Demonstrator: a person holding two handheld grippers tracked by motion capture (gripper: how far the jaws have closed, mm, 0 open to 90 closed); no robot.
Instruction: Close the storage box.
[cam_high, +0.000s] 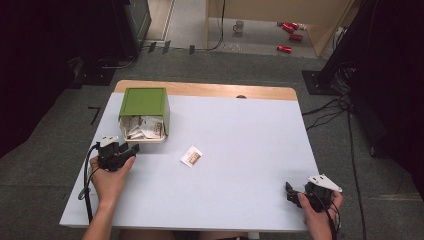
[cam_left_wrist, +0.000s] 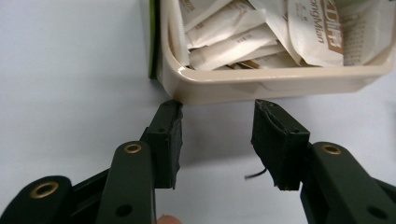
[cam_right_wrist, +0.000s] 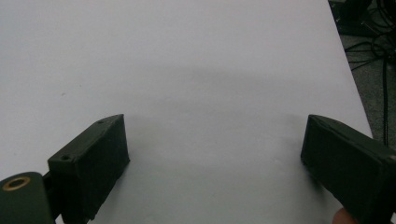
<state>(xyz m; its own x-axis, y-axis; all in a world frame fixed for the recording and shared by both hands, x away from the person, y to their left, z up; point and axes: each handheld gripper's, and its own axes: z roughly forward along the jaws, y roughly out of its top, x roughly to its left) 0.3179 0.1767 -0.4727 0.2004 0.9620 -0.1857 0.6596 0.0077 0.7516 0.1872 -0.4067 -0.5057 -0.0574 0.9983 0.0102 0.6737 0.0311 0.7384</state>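
Observation:
A green box (cam_high: 145, 101) stands at the table's back left. Its cream tray (cam_high: 150, 139) faces the near side and holds several white sachets (cam_high: 144, 127). One loose sachet (cam_high: 191, 156) lies flat on the white table (cam_high: 245, 135), right of the box. My left gripper (cam_high: 129, 150) sits just in front of the tray. In the left gripper view, the left gripper (cam_left_wrist: 217, 119) is open with nothing between its jaws, its tips close to the tray rim (cam_left_wrist: 280, 84) and the sachets (cam_left_wrist: 243, 32) behind. My right gripper (cam_high: 290, 193) rests at the near right corner. In its own view the right gripper (cam_right_wrist: 215, 140) is wide open over bare tabletop.
The table's wooden back edge (cam_high: 210, 90) meets grey carpet. Cables (cam_high: 330, 112) run across the floor to the right of the table. Far back lie red cans (cam_high: 290, 30) and a mug (cam_high: 239, 26). A black stand base (cam_high: 320, 80) sits at the back right.

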